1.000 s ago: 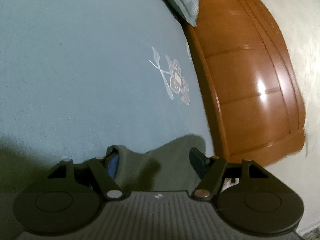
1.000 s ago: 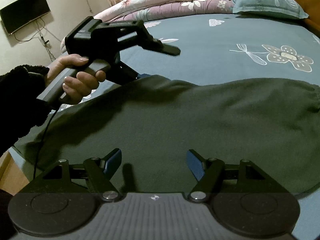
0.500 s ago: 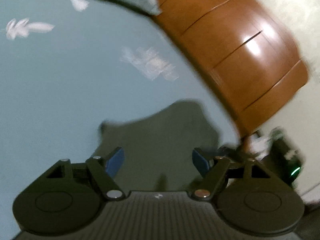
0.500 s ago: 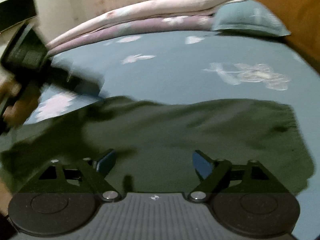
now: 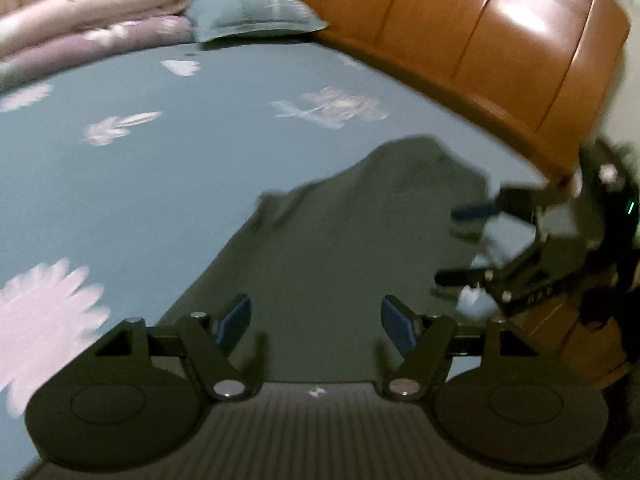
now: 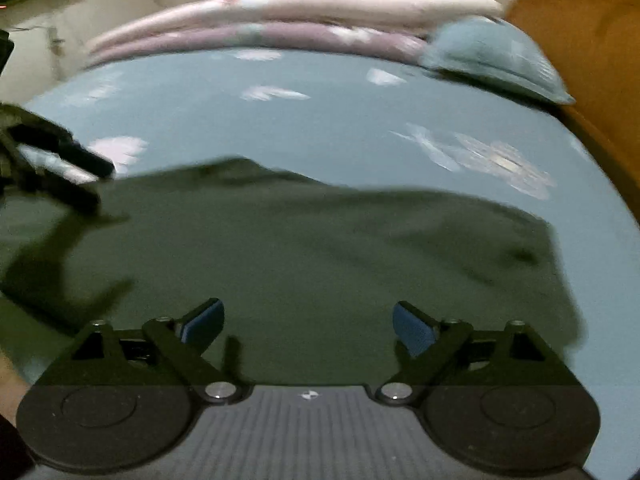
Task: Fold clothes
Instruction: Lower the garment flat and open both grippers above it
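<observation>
Blue floral bedsheet (image 6: pixel 320 128) — dark green garment (image 6: pixel 320 248) spread flat, left claw (image 5: pixel 316 320) closing, right claw (image 6: pixel 308 320) widening — both empty

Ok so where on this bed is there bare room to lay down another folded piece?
The widest bare patch is the blue sheet between the dark green garment and the rolled quilts at the far side. Another strip runs from the garment's right end toward the pillow and the wooden headboard. It is crowded over the garment itself, where both grippers work.

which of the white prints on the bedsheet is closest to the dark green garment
In the left wrist view, the flower-and-leaf print, just beyond the garment near the headboard. The feather prints and the big flower lie farther left.
</observation>
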